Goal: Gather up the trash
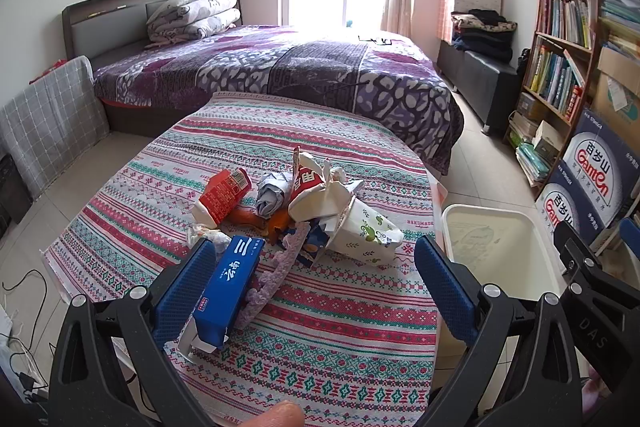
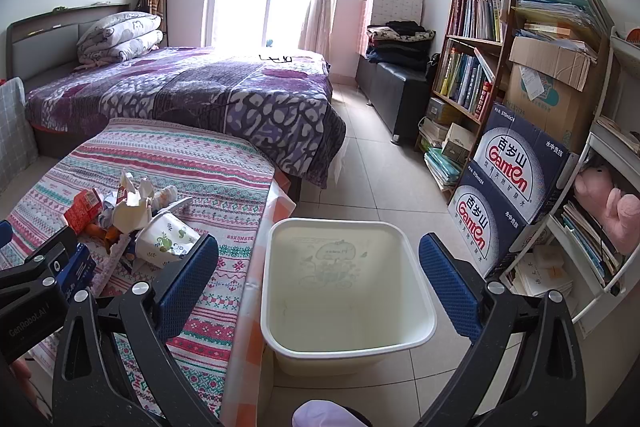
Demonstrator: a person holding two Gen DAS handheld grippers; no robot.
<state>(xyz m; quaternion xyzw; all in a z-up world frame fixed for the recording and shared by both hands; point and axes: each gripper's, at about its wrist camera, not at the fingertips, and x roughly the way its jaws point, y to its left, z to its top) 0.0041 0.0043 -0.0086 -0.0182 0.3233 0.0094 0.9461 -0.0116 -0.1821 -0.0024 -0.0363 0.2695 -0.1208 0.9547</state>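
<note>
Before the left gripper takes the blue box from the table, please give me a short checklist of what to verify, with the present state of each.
1. Left gripper open wide enough for the blue box: ok.
2. Box centred between the fingers: not ok, it lies against the left one.
3. Box free of other trash: not ok, the purple lacy strip lies against its side.
4. White bin has room: ok, nothing visible inside.
5. Right gripper out of the way: ok, open above the bin, holding nothing.
6. Box is closed: not ok, its near end flap hangs open.
</note>
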